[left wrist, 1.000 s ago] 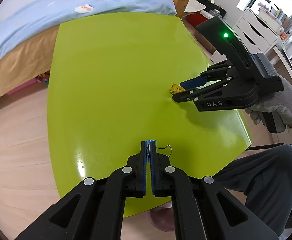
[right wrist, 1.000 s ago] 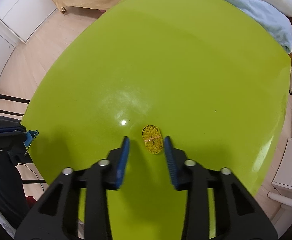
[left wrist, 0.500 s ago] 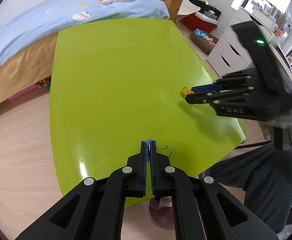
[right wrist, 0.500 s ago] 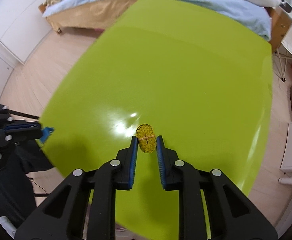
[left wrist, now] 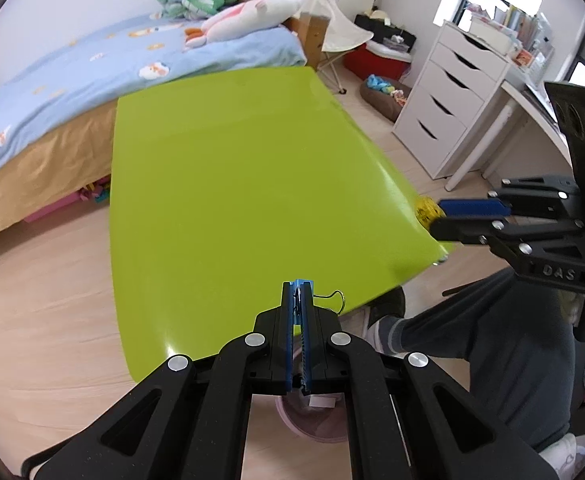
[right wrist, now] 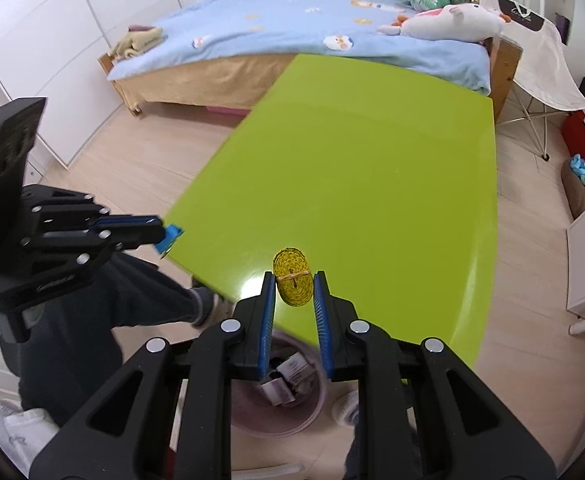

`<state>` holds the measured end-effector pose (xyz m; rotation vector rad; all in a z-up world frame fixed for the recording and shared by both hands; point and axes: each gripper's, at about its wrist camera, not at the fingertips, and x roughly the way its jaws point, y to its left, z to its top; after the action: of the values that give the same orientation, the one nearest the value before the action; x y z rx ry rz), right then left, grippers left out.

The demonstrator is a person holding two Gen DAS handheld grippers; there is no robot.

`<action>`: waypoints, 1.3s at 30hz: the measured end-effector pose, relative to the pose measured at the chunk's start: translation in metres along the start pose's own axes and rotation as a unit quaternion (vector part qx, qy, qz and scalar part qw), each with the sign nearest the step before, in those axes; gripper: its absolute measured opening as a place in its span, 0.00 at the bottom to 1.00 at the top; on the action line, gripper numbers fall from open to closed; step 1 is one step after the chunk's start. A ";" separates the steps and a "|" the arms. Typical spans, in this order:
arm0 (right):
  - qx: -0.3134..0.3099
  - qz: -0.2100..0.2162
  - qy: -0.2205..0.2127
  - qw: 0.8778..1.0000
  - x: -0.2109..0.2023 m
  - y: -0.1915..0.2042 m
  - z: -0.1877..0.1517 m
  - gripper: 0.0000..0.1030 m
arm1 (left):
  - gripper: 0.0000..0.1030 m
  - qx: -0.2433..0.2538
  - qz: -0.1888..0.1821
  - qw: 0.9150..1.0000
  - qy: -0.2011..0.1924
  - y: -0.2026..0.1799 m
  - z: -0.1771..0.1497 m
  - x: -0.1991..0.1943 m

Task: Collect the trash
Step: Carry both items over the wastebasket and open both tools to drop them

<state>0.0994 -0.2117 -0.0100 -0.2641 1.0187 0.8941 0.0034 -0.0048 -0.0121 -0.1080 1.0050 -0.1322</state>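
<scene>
A bed with a pale blue patterned cover fills the far side of the room, with plush toys at its right end. Nearer stands the glossy lime-green surface, bare on top in both views. Below its near edge, on the wooden floor, sits a round pinkish plastic bin with paper scraps already inside; a person's dark trouser leg shows beside it.

The right claw is clamped on a small coiled yellow tape roll bound with a rubber band, held edge-up between the blue pads, off the surface and over its near edge. The bin lies just below and behind the roll in the right wrist view.

The left claw is pressed together on a small blue binder clip with a wire handle, the wire loop sticking out to the right, also at the near edge.

Both pieces of trash look lifted and on their way to the bin. The carrying step seems to be in hand; the next move calls for bringing each claw over the bin's mouth and parting it so the item drops inside.
</scene>
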 end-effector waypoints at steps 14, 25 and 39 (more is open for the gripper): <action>0.005 0.020 0.015 1.000 -0.017 0.037 -0.076 0.18 | 0.04 0.013 -0.019 1.000 -0.018 -0.027 -0.045 -0.031; -0.002 0.047 0.032 0.998 -0.001 0.050 -0.090 0.19 | 0.04 0.012 -0.027 0.999 -0.019 -0.028 -0.062 -0.036; 0.043 0.011 -0.005 0.999 -0.020 0.031 -0.089 0.93 | 0.04 0.036 -0.048 0.998 -0.013 -0.045 -0.065 -0.036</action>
<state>0.0158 -0.2542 -0.0343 -0.1759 1.0498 0.8682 -0.0736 -0.0457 -0.0101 -0.0924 0.9677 -0.2529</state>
